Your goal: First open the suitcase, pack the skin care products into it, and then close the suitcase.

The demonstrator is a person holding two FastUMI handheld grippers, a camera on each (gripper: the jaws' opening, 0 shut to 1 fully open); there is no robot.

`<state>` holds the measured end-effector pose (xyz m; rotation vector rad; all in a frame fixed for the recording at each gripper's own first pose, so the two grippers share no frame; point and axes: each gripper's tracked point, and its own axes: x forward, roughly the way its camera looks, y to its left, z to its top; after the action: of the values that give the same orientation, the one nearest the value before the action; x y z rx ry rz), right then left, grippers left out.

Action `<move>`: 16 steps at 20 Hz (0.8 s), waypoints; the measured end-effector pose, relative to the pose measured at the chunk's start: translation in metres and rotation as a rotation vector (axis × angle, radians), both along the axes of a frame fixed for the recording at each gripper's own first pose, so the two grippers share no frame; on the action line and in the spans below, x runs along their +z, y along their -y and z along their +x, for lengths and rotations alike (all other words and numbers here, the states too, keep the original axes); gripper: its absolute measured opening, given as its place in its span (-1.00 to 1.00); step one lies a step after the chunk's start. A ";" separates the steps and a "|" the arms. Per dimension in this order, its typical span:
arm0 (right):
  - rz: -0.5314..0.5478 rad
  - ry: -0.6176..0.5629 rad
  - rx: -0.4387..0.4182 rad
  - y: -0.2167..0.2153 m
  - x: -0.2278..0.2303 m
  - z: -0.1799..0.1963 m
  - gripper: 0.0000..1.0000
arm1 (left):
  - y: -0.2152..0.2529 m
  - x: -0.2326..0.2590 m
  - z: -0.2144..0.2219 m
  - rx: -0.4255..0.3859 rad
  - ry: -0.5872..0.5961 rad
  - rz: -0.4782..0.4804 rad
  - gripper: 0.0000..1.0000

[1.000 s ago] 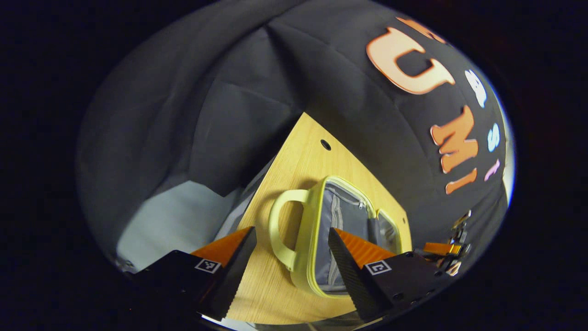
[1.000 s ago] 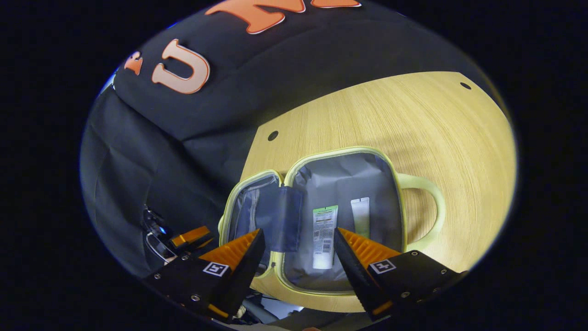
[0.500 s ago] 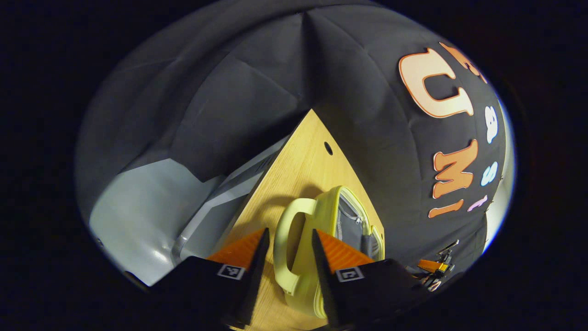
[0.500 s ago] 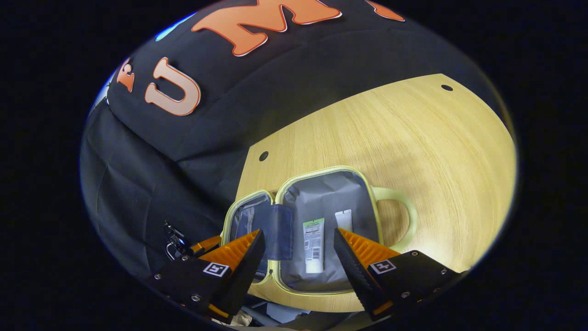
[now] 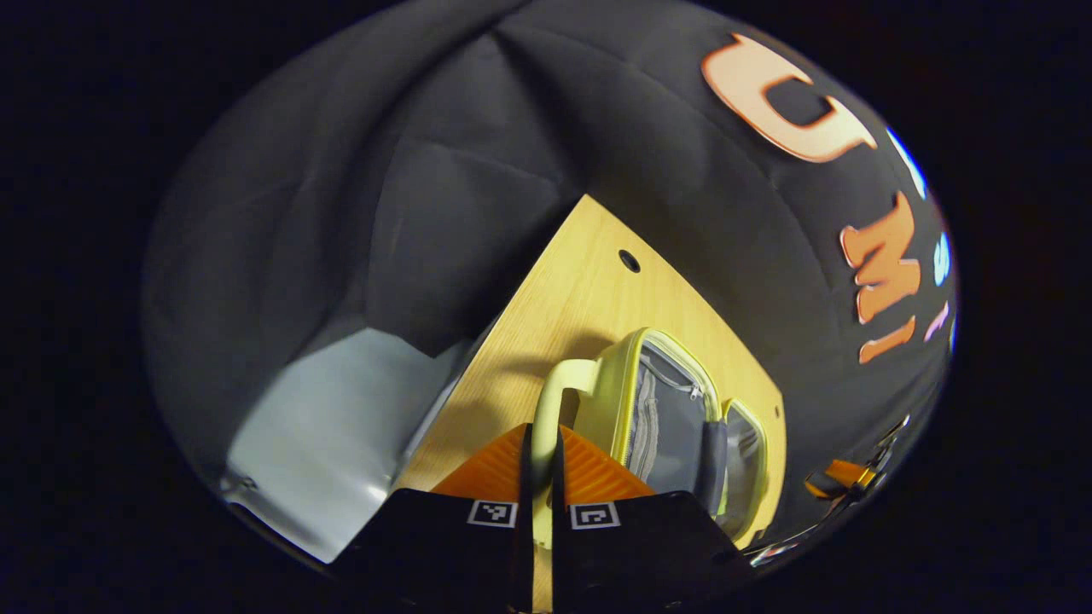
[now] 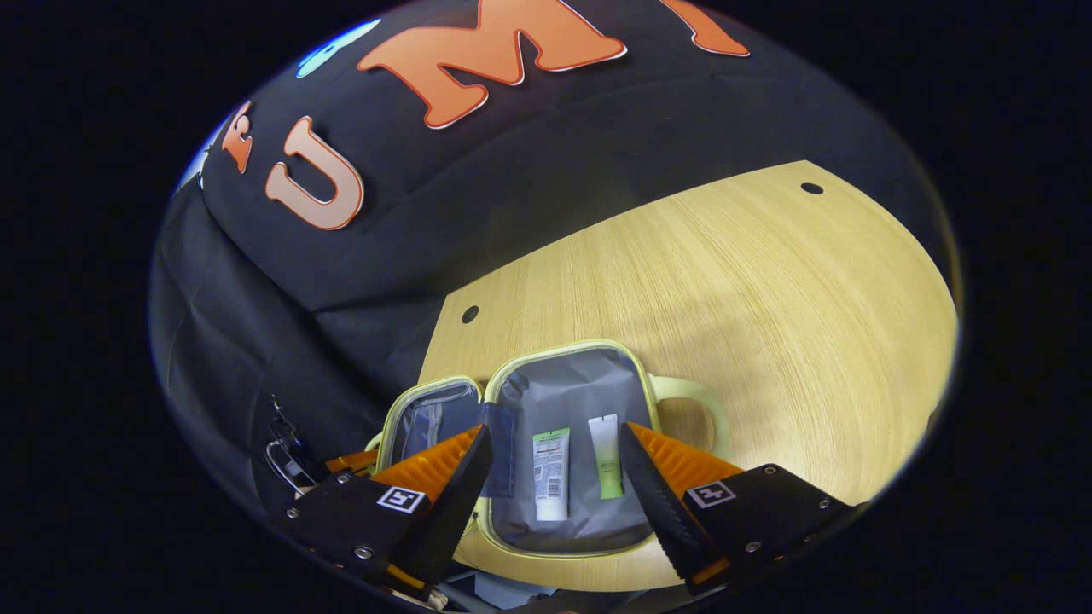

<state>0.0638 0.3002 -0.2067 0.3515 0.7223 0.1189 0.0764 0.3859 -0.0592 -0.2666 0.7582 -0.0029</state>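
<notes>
- Where the left gripper (image 5: pixel 539 477) stood with its jaws apart in front of the suitcase a second ago, and half closed around the handle half a second ago, its jaws have now come together on the pale yellow handle (image 5: pixel 553 401), the orange fingers (image 5: pixel 490 473) pressing it from both sides with only a thin slit between them.
- The suitcase (image 6: pixel 563 460) lies open near the front edge of the wooden surface (image 6: pixel 768 290), toward its left corner as the right gripper view shows it, with the handle pointing away from the hinge side.
- In the left gripper view the handled half (image 5: pixel 674 418) looks tilted up more steeply than a second ago, though the camera has moved too.
- Two tubes lie side by side on the grey lining of the handled half: a white tube with a green band (image 6: pixel 551 473) and a slimmer green and white tube (image 6: pixel 606 456).
- In the right gripper view the suitcase appears smaller and lower than a second ago, so the right gripper (image 6: pixel 554 503) has drawn back; its jaws hang wide open and hold nothing, framing the two tubes.
- The other half (image 6: pixel 426 422) carries a zip pocket, and a dark strap (image 6: pixel 499 452) bridges the hinge.
- Black cloth (image 6: pixel 478 230) backs the surface; round holes (image 6: pixel 470 314) mark its far corners, and grey floor (image 5: pixel 333 426) shows past its side edge.
</notes>
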 end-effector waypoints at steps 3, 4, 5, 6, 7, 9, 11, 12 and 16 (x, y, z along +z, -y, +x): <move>-0.044 0.039 0.004 0.025 0.007 0.002 0.92 | 0.027 0.044 -0.006 -0.029 0.040 0.114 -0.83; -0.072 0.062 0.005 0.038 0.012 0.003 0.92 | 0.038 0.060 -0.009 -0.036 0.061 0.147 -0.84; -0.099 0.087 0.005 0.052 0.018 0.005 0.92 | 0.053 0.075 -0.013 -0.043 0.078 0.177 -0.83; -0.123 0.113 0.006 0.064 0.026 0.007 0.92 | 0.068 0.090 -0.016 -0.046 0.096 0.210 -0.84; -0.143 0.138 0.006 0.081 0.036 0.007 0.92 | 0.086 0.102 -0.020 -0.050 0.114 0.246 -0.83; -0.180 0.182 0.002 0.113 0.051 0.008 0.92 | 0.128 0.127 -0.030 -0.071 0.145 0.333 -0.83; -0.223 0.235 -0.008 0.149 0.072 0.006 0.91 | 0.179 0.146 -0.039 -0.106 0.172 0.431 -0.78; -0.247 0.259 -0.013 0.167 0.080 0.005 0.91 | 0.208 0.151 -0.042 -0.128 0.183 0.466 -0.84; -0.324 0.330 -0.022 0.229 0.111 -0.001 0.92 | 0.314 0.142 -0.053 -0.213 0.202 0.544 -0.84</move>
<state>0.0624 0.0713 -0.0957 0.0269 0.4007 0.0355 0.0230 0.0720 0.0831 0.3294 0.5575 -0.0243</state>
